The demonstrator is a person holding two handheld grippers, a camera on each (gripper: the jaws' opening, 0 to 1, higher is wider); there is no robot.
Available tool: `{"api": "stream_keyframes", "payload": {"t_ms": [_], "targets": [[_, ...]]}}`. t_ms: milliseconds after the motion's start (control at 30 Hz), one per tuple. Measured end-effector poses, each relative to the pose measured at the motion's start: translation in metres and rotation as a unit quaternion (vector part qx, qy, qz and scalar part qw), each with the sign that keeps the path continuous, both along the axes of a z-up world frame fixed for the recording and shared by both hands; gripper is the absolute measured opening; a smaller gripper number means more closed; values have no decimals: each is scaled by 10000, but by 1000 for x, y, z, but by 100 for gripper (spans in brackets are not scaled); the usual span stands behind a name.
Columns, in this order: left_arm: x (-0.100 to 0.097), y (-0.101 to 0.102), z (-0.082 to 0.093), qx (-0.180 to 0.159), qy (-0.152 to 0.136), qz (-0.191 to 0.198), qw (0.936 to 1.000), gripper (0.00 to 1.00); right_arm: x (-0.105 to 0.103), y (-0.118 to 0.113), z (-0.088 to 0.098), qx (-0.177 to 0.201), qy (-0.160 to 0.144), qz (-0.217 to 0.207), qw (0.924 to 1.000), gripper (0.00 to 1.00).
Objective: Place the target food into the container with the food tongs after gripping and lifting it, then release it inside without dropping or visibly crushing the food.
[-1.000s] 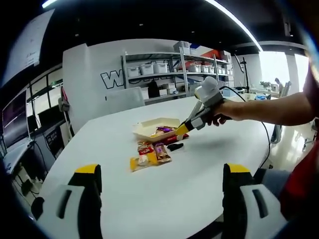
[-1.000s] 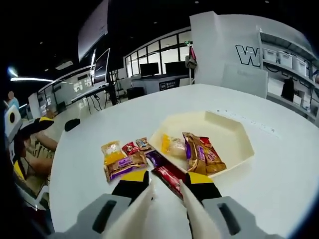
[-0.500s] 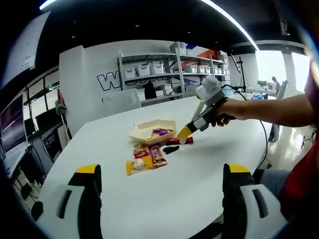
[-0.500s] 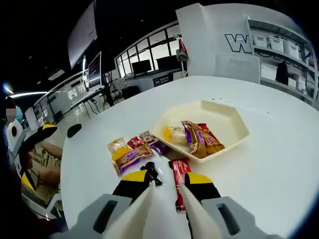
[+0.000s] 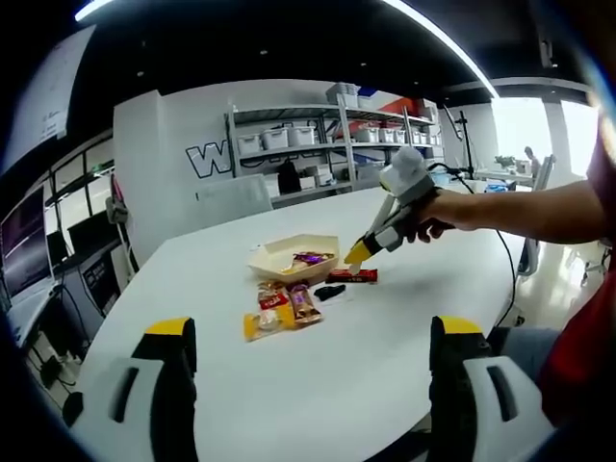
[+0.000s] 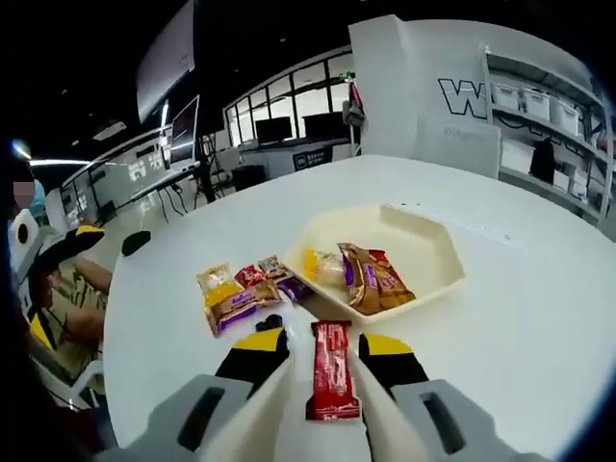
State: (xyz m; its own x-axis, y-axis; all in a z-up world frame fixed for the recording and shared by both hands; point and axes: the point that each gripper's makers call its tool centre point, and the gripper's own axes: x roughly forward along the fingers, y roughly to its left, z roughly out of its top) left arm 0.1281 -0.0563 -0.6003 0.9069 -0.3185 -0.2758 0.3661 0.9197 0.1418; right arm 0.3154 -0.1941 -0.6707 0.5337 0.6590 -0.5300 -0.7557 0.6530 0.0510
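So my left gripper (image 5: pixel 306 404) idles low, jaws spread wide on nothing. Left of the cream hexagonal tray (image 6: pixel 438 252) sit loose snack packets (image 6: pixel 236 294). My right gripper (image 6: pixel 315 371) straddles the red wrapped bar (image 6: pixel 331 383), not pinching yet, probably lining up. Bare white table (image 6: pixel 520 337) beyond it.

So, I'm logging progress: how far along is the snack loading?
Done: a few packets already lie in the tray. In hand: nothing; the right gripper is open around a red bar on the table. Left: that bar and the packets beside the tray.
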Motion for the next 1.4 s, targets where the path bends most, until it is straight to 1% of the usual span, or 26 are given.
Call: {"api": "stream_keyframes", "payload": {"t_ms": [133, 167, 233, 300, 367, 400, 433, 500, 633, 733, 867, 967, 1067, 1133, 1233, 1400], "targets": [[-1, 3, -1, 0, 22, 47, 10000, 99, 1, 6, -9, 23, 113, 26, 9999, 25], [-1, 4, -2, 4, 28, 57, 10000, 99, 2, 6, -10, 0, 105, 20, 9999, 25], [-2, 5, -2, 5, 37, 79, 10000, 98, 6, 4, -12, -129, -12, 19, 9999, 25], [-2, 5, -3, -5, 52, 89, 9999, 98, 9, 2, -15, -185, 3, -35, 9998, 25], [-2, 5, -4, 10, 69, 88, 9999, 98, 7, 2, -20, -145, 139, -22, 9998, 25], [-2, 5, -5, 15, 87, 81, 9999, 98, 6, 1, -20, -138, 129, -21, 9998, 25], [-1, 5, -6, 18, 98, 73, 9999, 98, 8, 1, -19, -142, 6, -6, 9999, 25], [-1, 4, -6, 38, 113, 61, 9999, 98, 6, 1, -19, -125, -7, 50, 9999, 23], [2, 1, -5, 9, 95, 37, 9999, 98, 8, -1, -18, -158, 97, 10, 9998, 20], [3, -1, -5, 69, 111, -1, 9999, 98, 10, -3, -19, -147, 103, -23, 9998, 19], [3, -1, -6, 71, 122, -10, 9999, 98, 11, -5, -18, -24, 224, -187, 9996, 18], [3, -1, -6, 61, 123, 3, 9999, 98, 9, -6, -16, 80, 294, -195, 9993, 19], [2, -1, -7, 55, 136, 0, 9999, 98, 8, -6, -12, 145, 285, -205, 9993, 19], [2, -2, -9, 75, 162, -27, 9998, 98, 7, -9, -4, 181, 215, -220, 9994, 19], [2, -5, -8, 61, 145, -69, 9999, 98, 6, -12, 3, 272, 211, -245, 9991, 19], [3, -9, -6, 68, 114, -129, 9998, 98, 6, -16, 7, 355, 239, -322, 9986, 19]]}}
